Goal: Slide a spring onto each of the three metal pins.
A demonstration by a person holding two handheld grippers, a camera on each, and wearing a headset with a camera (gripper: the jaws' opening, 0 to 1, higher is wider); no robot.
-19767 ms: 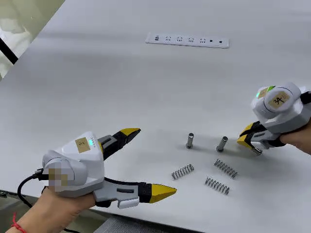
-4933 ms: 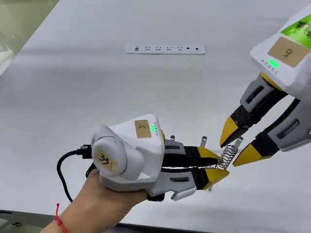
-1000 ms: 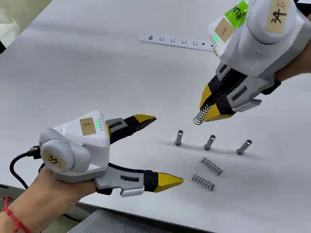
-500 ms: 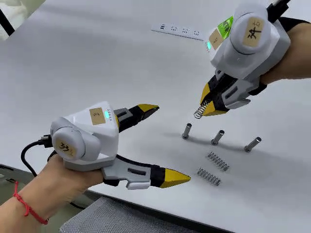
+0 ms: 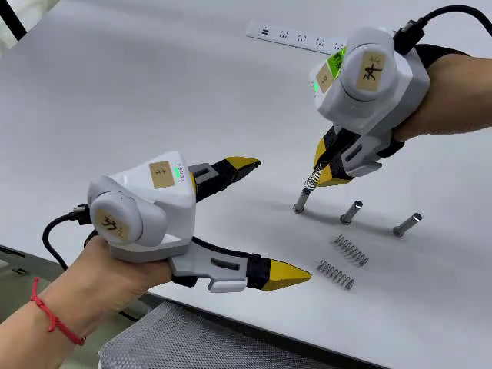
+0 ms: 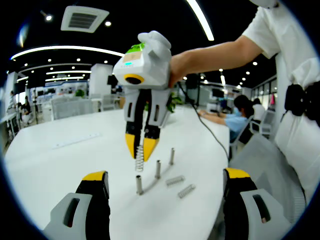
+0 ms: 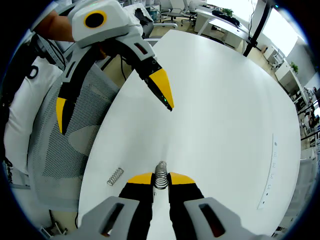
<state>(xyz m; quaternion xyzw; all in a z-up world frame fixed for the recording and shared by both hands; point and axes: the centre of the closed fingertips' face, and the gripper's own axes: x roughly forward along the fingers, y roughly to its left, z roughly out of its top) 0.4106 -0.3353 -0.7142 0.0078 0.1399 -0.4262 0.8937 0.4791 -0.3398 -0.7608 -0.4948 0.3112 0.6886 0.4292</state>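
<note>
I see the right gripper [image 5: 326,171], white-bodied with yellow-tipped black jaws, pointing down at the white tabletop [image 5: 138,92]. Its jaws are clenched on the upper end of a small coiled steel spring [image 5: 311,181]. The spring hangs directly over the leftmost pin [image 5: 301,201], one of three short silver metal pins standing in a row. I cannot tell whether coil and pin top touch. The middle pin [image 5: 351,211] and the last pin [image 5: 407,224] run off toward three o'clock from the first.

Two loose springs lie flat on the table at six o'clock of the middle pin, the nearer spring [image 5: 350,250] just beside the farther spring [image 5: 336,274]. At eight o'clock of the pins the left gripper [image 5: 273,217] is held above the table edge, jaws spread wide and grasping nothing. A long white power strip [image 5: 296,38] lies at twelve o'clock, well apart from the work.

In the right gripper view the coil sits pinched between the yellow tips, with one loose spring at nine o'clock of it.
</note>
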